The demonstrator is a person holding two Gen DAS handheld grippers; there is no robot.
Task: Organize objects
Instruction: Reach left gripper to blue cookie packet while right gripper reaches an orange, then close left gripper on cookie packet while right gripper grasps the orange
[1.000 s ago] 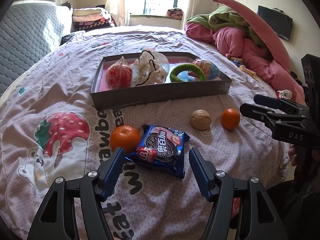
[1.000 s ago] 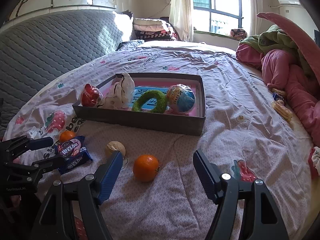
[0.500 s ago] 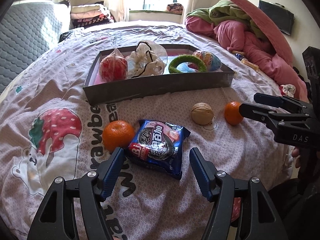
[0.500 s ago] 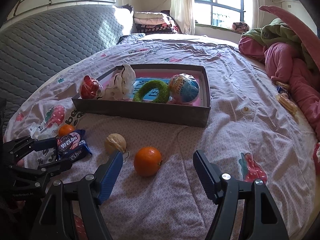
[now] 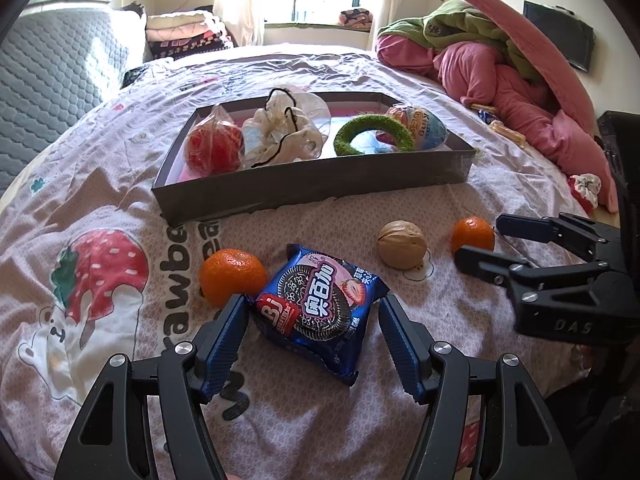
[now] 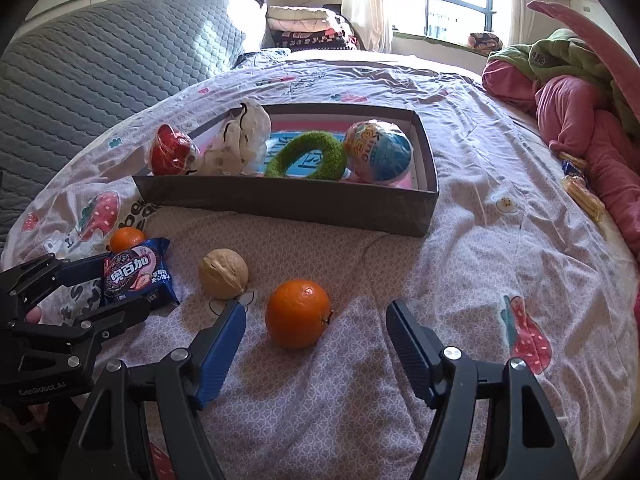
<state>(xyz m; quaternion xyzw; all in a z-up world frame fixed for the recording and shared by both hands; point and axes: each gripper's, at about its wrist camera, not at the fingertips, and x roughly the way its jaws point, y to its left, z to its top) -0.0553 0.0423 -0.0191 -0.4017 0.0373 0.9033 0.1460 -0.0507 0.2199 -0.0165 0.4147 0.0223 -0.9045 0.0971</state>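
Observation:
A blue cookie packet (image 5: 320, 310) lies on the bedspread, and my open left gripper (image 5: 314, 312) stands around its near end. An orange (image 5: 232, 276) lies just left of the packet and a walnut (image 5: 402, 244) to its right. My open right gripper (image 6: 316, 320) stands around a second orange (image 6: 298, 314), which also shows in the left wrist view (image 5: 472, 235). The packet (image 6: 136, 274) and walnut (image 6: 223, 274) lie to its left. A grey box (image 5: 312, 192) beyond holds a red wrapped ball (image 5: 214, 148), a white bag (image 5: 286, 132), a green ring (image 5: 374, 134) and a colourful egg (image 5: 420, 128).
Pink and green bedding (image 5: 500, 52) is piled at the right of the bed. A grey quilted headboard (image 6: 100, 64) stands at the left. Folded blankets (image 6: 308, 24) lie by the window. Small snack packets (image 6: 580, 192) lie near the pink bedding.
Both grippers have moved forward and lower. The left one now has the cookie packet between its open fingers; the right one has closed in on its orange.

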